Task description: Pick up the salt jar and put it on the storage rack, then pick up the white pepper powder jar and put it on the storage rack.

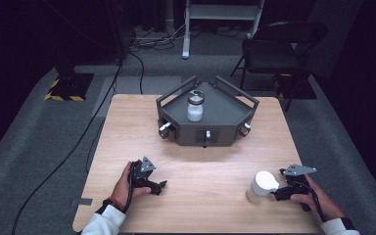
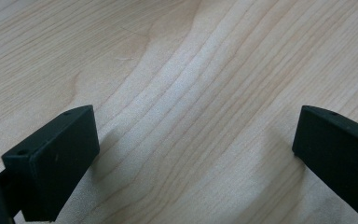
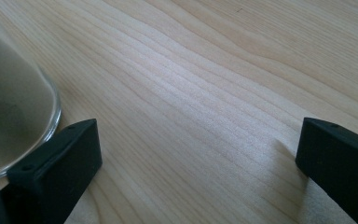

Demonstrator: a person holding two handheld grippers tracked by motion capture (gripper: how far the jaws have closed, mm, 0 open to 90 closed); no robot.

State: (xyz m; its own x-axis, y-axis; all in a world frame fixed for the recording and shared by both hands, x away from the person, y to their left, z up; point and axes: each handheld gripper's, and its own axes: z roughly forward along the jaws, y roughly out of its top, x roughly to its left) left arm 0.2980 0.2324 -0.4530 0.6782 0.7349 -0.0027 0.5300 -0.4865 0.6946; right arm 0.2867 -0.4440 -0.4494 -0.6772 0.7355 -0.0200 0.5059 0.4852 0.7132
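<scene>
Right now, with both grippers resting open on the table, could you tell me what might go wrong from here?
1. The white jar stands close beside the right gripper, outside its open fingers; a sideways sweep could tip it.
2. It sits near the table's front edge, so a nudge might send it off.
3. The lidded jar stands on the grey tray between raised rails; a reach there could clip a rail.

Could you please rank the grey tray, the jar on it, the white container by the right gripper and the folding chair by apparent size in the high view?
1. Grey tray
2. Folding chair, though farther away
3. White container and jar: too alike to rank; container sits nearer.
</scene>
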